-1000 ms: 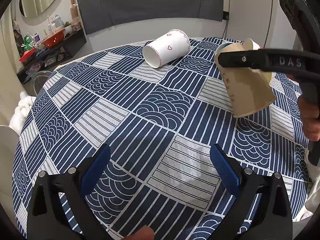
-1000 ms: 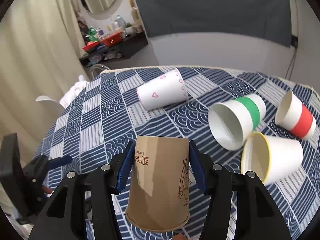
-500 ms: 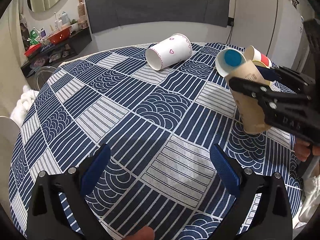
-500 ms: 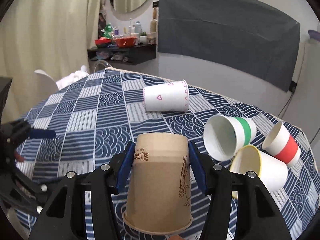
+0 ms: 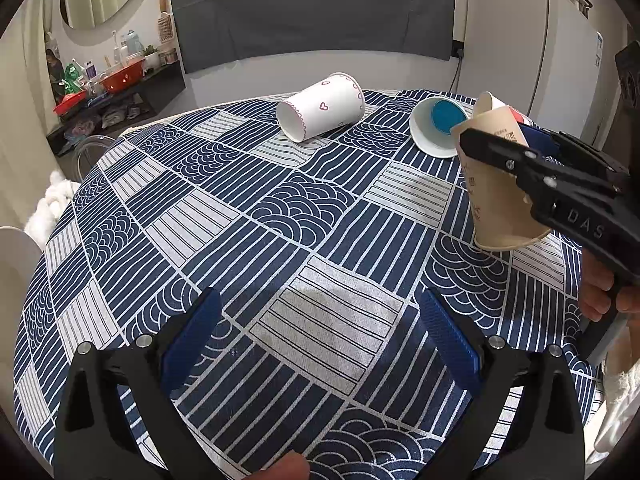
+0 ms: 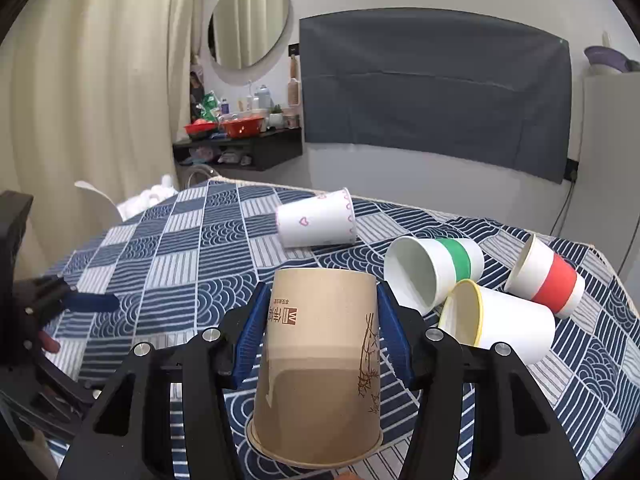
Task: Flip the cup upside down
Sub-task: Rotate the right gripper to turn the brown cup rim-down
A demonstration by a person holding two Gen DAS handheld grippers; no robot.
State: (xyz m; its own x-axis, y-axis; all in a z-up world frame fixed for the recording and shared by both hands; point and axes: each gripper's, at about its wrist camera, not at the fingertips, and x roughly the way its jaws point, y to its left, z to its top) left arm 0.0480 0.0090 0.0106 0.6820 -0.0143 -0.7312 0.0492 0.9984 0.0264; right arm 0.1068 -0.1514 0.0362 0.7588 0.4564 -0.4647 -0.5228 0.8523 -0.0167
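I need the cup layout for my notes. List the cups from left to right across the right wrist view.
Heart-print cup lying on its side → brown cup mouth down, clamped between the right gripper's jaws → green-banded cup → yellow-rimmed cup → red-banded cup.

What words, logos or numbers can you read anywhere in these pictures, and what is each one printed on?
"DAS": raised letters on the side of the right gripper, seen from the left wrist view.
A "W"-like logo in a brown square on the brown paper cup; the brown characters beside it are too small to read.
More brown print on the same cup in the left wrist view: blurred, unreadable.
White cup with pink hearts: only drawings, no text.
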